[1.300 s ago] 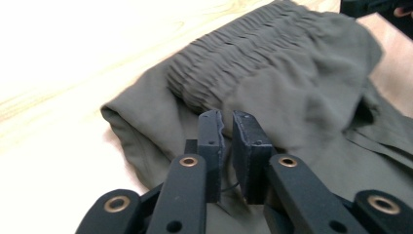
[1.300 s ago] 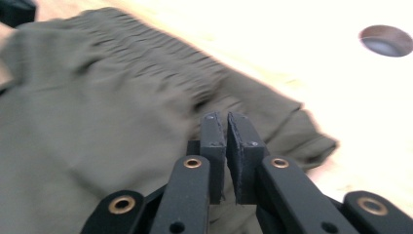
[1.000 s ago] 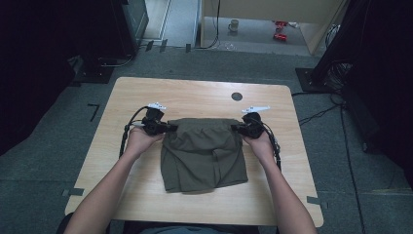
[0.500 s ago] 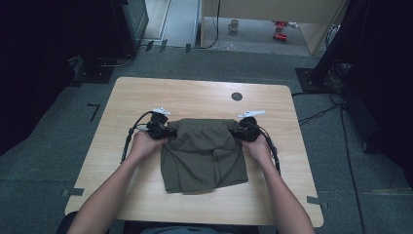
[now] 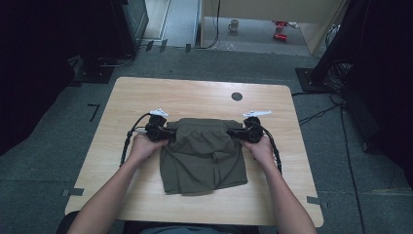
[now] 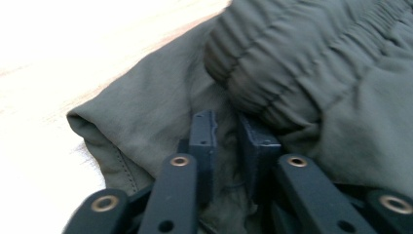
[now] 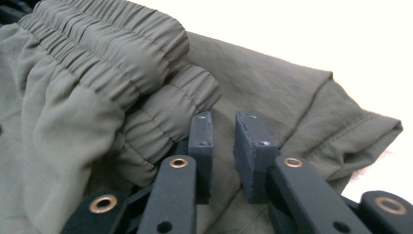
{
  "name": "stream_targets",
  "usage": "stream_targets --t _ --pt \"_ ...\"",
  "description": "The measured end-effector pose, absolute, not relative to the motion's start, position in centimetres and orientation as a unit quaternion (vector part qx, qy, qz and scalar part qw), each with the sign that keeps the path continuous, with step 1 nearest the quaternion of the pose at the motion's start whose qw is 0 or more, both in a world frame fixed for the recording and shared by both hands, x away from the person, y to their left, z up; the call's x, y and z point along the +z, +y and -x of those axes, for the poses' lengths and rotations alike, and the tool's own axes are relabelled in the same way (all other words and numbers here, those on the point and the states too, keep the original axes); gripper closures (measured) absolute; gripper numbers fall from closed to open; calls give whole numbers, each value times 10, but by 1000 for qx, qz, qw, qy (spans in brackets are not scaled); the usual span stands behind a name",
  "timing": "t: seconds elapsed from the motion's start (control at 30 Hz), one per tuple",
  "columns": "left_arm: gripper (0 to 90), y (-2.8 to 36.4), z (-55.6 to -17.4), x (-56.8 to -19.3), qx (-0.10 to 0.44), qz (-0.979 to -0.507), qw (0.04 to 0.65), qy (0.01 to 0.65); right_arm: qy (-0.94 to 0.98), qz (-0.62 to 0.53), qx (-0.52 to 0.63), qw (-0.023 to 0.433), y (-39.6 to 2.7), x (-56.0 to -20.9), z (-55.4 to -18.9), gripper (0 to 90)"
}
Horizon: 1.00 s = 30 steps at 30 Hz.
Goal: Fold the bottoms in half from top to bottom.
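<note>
Jaws of both grippers, left (image 5: 165, 132) and right (image 5: 234, 132), just parting off the shorts (image 5: 202, 156), hands level

Shorts (image 5: 202, 153) block table (image 5: 146, 92) centre; far half, side margins free.

black jaws, brass rivets, black cables

Light wooden table (image 5: 146, 97); folded olive shorts (image 5: 202, 156) lie flat on it
</note>
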<state>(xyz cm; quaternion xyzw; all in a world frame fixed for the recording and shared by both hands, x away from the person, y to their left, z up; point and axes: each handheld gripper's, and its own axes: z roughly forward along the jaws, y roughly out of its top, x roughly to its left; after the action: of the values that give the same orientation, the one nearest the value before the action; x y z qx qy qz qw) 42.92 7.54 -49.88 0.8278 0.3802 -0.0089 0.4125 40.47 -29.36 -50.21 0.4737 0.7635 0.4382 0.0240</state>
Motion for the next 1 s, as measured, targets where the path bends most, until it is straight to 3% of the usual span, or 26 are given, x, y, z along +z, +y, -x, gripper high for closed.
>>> stream_targets --t 0.2,0.63,1.0 --pt "713 77 -420 -486 -6 -827 424 369 774 -446 447 47 -290 -490 -392 743" --pt "726 77 -387 -477 -5 -843 428 325 792 -424 436 48 -285 -484 -362 739" --pt "729 76 -366 -476 -8 -852 428 301 787 -433 435 61 -289 -484 -359 776"
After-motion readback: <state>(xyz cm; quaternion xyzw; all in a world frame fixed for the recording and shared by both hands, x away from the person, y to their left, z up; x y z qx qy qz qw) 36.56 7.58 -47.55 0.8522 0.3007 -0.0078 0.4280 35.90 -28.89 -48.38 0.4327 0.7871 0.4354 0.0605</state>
